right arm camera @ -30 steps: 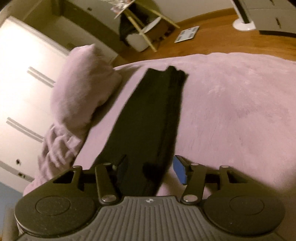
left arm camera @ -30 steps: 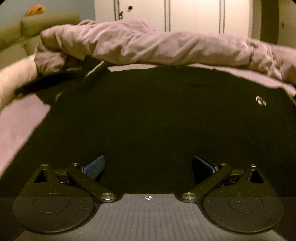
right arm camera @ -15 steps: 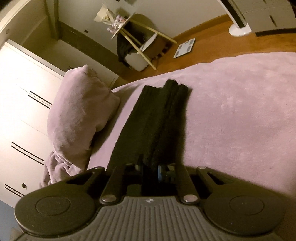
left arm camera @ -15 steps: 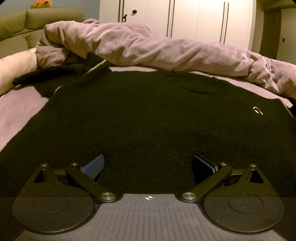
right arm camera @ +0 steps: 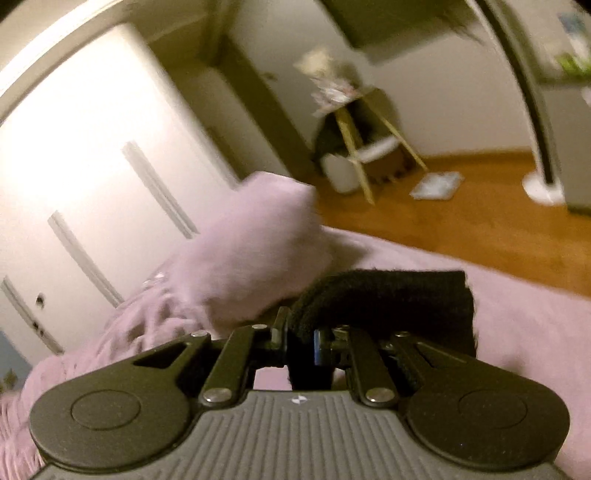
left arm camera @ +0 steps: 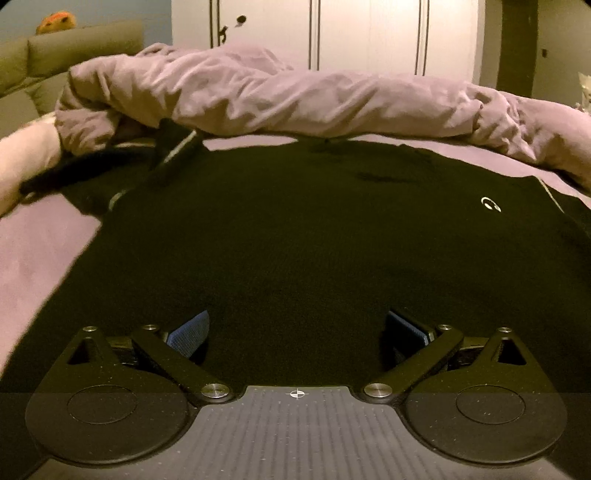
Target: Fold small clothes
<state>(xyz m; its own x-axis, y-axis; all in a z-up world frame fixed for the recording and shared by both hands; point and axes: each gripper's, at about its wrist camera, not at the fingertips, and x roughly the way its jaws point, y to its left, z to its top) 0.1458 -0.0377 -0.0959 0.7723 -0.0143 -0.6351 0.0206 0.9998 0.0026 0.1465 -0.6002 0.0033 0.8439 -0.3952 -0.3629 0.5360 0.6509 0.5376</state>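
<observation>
A black sweater (left arm camera: 295, 229) lies spread flat on the pink bed, with a small white logo (left arm camera: 490, 204) at the right. My left gripper (left arm camera: 295, 332) is open, its blue-padded fingers wide apart just over the sweater's near hem. In the right wrist view, my right gripper (right arm camera: 300, 345) is shut on the sweater's black sleeve (right arm camera: 388, 299), which is lifted off the bed and drapes over the fingers to the right.
A rumpled pink duvet (left arm camera: 295, 99) is heaped along the far side of the bed, seen also in the right wrist view (right arm camera: 236, 258). White wardrobe doors (left arm camera: 369, 33) stand behind. A wooden stool (right arm camera: 362, 147) and a floor scale (right arm camera: 436, 184) are on the wooden floor.
My right gripper closed on the sleeve, then lifted it off the bed and swung upward. My left gripper stayed open over the sweater's hem with slight camera shifts.
</observation>
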